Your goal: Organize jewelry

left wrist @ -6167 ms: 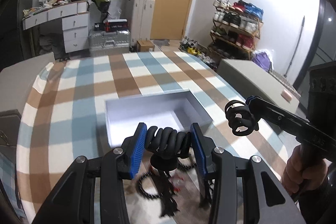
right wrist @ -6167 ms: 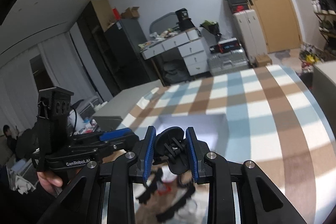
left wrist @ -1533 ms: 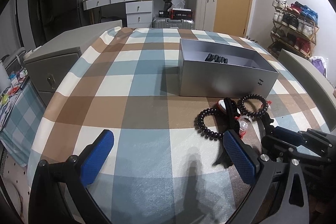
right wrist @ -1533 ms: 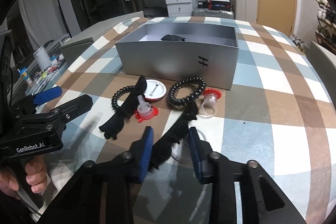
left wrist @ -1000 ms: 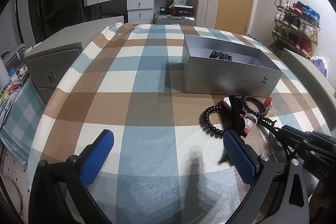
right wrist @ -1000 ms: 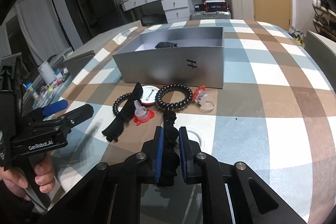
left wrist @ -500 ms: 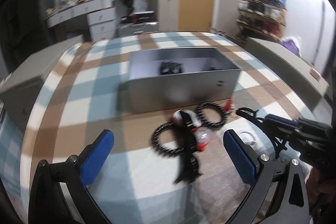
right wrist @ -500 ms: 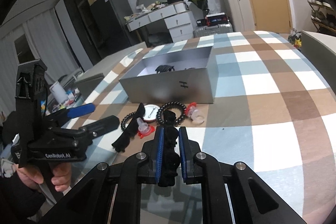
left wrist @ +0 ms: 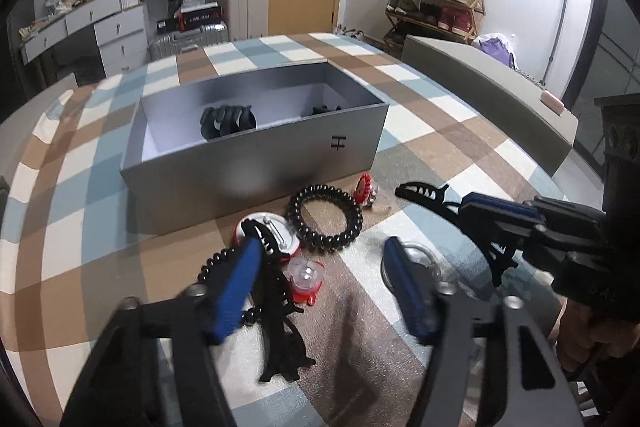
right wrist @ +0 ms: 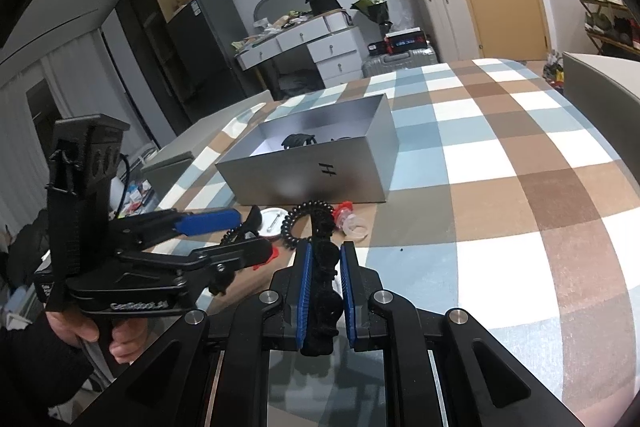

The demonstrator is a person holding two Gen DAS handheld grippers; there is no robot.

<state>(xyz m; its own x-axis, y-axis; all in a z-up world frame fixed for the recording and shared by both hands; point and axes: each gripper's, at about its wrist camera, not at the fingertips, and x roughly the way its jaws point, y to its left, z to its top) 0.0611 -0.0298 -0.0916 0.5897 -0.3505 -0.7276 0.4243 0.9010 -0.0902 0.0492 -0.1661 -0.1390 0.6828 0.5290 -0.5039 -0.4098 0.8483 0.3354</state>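
**Two clips on their way to the box**

Left wrist view: the left tool (left wrist: 320,283) was closing over the loose black hair clip (left wrist: 280,327) on the desk (left wrist: 420,119), pads not yet pressing. The grey box (left wrist: 256,155) stood just beyond.

Right wrist view: the right tool (right wrist: 324,291) gripped another black clip (right wrist: 323,283), lifted. Next, I judge, carry it over the box.

grey box (left wrist: 256,163) wall fronting jewelry clutter (left wrist: 324,223), box top open, cloth (right wrist: 520,227) probably bare rightward
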